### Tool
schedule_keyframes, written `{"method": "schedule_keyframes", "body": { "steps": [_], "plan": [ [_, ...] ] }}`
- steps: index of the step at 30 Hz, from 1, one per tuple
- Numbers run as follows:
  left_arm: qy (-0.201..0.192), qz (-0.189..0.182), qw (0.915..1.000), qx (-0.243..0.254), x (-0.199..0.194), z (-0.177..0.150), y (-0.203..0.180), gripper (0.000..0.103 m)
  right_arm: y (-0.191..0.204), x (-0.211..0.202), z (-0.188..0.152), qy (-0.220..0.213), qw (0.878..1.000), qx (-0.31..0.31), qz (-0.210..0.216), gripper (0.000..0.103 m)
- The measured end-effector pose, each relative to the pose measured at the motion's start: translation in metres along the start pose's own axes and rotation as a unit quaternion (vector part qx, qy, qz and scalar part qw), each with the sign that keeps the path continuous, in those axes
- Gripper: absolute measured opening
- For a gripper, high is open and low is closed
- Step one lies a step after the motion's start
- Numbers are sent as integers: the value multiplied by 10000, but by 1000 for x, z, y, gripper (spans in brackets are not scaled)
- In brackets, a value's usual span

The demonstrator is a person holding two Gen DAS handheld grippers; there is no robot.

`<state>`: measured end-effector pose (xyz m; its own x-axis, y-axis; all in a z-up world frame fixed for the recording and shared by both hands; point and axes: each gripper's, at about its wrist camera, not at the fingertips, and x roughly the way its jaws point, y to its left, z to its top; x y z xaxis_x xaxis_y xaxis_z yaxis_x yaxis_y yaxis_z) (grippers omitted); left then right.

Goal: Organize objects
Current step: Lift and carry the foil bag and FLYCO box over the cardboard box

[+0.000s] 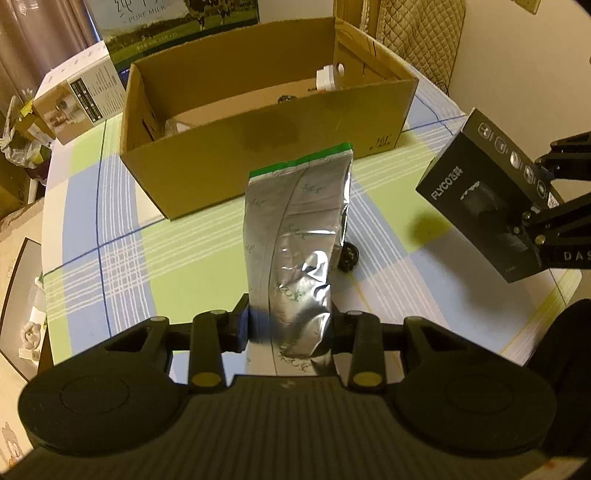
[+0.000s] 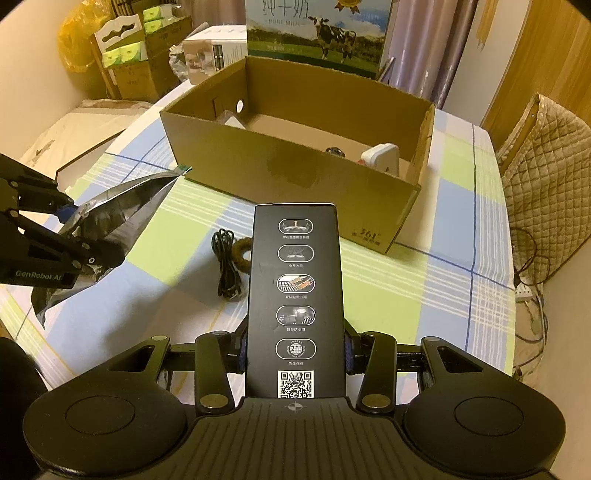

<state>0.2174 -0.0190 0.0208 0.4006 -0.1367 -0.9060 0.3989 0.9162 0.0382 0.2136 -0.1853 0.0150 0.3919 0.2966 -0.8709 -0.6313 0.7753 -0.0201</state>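
Above the checked tablecloth (image 1: 122, 236), gripping two items before the cardboard box (image 1: 258, 147).
Left gripper (image 1: 291, 332) pinching silver foil pouch (image 1: 299, 229), risking slipping; right gripper (image 2: 295, 350) clamping black FLYCO box (image 2: 295, 295), risking clipping the rim.

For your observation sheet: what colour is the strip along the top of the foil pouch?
Green, on the silver foil pouch; clearest in the left wrist view.

**Readable print on the table**

The black box (image 1: 491, 195) at 3 o'clock in the left wrist view bears "FLYCO" in white; its narrow face in the right wrist view carries five icon badges and a QR code, captions too small to read. The left gripper (image 2: 79, 236) at 9 o'clock there reads "GenRobot.AI". The milk carton (image 2: 317, 29) at 12 o'clock says "PURE MILK". The cardboard box (image 2: 373, 221) shows "361°" near its lower corner.
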Motion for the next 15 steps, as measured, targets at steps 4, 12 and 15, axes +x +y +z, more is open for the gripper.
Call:
{"method": "schedule_keyframes", "body": {
  "steps": [4, 12, 15],
  "plan": [
    [-45, 1, 10000, -26, -7, 6, 1, 32, 1, -6, 6, -49, 10000, -10, 2, 41],
    [-117, 11, 9999, 0, -19, 19, 3, 32, 2, -11, 18, -106, 9999, -31, 38, 41],
    [-145, 17, 9999, -2, -22, 23, 4, 32, 1, -13, 23, -135, 9999, -50, 51, 41]
  ]
}}
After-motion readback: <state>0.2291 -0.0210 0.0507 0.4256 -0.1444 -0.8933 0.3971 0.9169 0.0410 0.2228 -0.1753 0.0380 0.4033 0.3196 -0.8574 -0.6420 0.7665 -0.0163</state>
